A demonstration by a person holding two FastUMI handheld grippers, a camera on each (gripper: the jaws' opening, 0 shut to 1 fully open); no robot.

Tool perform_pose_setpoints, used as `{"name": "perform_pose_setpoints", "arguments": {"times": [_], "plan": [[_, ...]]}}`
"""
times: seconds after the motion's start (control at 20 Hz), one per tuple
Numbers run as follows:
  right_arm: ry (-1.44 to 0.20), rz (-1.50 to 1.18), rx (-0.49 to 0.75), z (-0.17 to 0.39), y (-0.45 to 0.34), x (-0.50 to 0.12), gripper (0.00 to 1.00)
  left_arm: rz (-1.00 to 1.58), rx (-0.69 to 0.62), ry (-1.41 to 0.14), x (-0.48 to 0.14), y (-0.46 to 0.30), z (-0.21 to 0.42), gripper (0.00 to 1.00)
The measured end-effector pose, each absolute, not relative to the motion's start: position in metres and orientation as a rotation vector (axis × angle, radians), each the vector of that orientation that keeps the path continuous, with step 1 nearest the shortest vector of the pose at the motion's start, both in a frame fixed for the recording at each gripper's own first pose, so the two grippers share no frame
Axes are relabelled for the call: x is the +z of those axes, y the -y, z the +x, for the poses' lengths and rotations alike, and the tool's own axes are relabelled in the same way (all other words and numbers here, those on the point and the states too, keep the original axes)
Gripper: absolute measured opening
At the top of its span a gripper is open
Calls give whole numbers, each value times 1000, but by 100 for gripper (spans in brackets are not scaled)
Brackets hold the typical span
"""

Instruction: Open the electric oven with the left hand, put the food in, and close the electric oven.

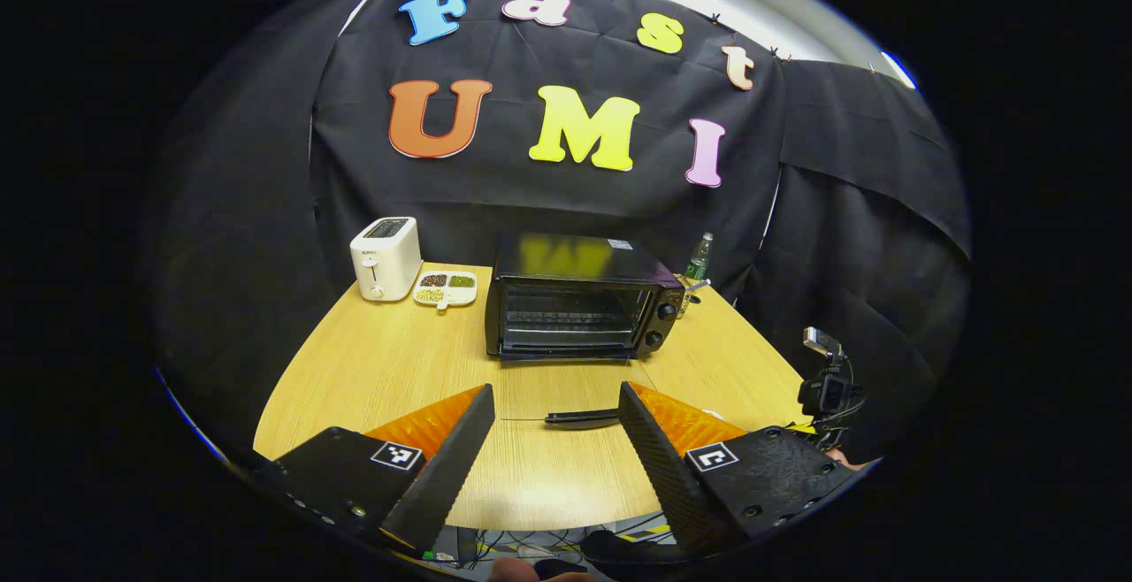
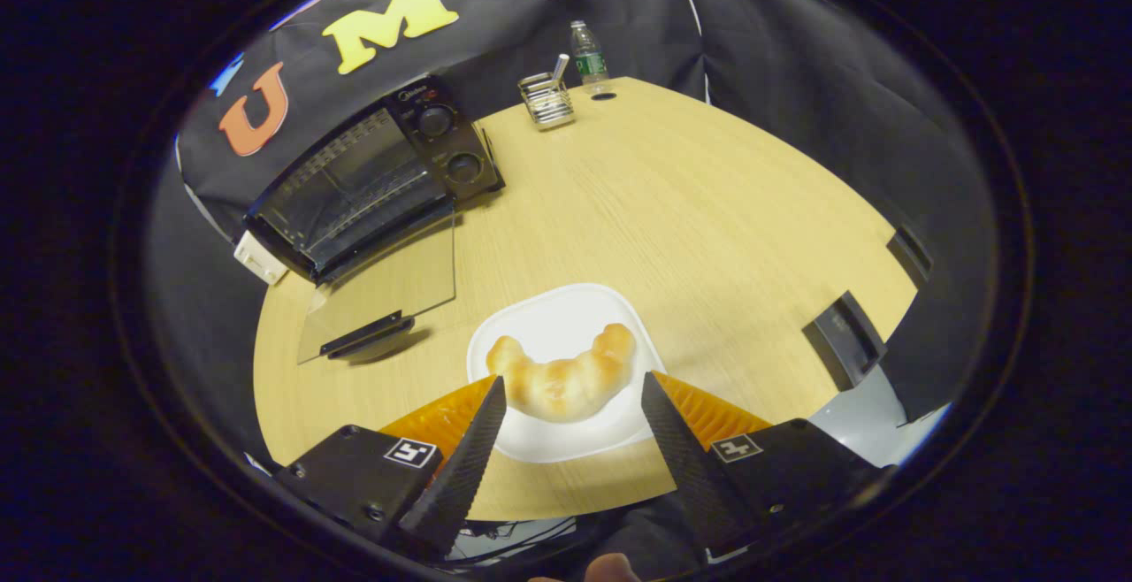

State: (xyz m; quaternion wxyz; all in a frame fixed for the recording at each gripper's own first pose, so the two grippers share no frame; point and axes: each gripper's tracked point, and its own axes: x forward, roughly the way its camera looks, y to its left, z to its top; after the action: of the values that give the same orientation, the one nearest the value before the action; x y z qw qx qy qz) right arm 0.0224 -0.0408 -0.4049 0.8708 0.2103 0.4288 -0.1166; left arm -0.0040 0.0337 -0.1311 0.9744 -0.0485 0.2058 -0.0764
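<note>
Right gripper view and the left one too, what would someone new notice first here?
Probably the black electric oven toward the back of the wooden table, its glass door already swung down flat. Next, the golden crescent-shaped bread on a white plate at the table's near edge, right ahead of the open right gripper. A white toaster stands to the oven's left in the left gripper view.

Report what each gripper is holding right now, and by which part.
Nothing is held. The left gripper is open over the table. The right gripper is open, its fingers either side of the croissant on the white plate, not pressing it.
</note>
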Motion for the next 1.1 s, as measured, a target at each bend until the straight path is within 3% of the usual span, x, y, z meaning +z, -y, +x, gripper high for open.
{"name": "perform_pose_setpoints", "arguments": {"times": [0.45, 0.65, 0.7, 0.8, 0.9, 1.1], "plan": [[-949, 530, -221, 29, 33, -429, 72, -129, -143, -417, -123, -27, 6, 93], [-940, 513, -193, 32, 33, -431, 43, -128, -167, -427, -125, -15, 9, 93], [-936, 515, -191, 33, 33, -429, 30, -125, -174, -423, -122, -13, 10, 93], [-932, 532, -188, 34, 32, -426, 14, -115, -192, -417, -118, -9, 13, 93], [-913, 582, -189, 34, 31, -416, 6, -101, -202, -404, -113, -7, 16, 93], [-849, 702, -197, 35, 23, -383, 5, -103, -212, -394, -112, -7, 20, 93]]}}
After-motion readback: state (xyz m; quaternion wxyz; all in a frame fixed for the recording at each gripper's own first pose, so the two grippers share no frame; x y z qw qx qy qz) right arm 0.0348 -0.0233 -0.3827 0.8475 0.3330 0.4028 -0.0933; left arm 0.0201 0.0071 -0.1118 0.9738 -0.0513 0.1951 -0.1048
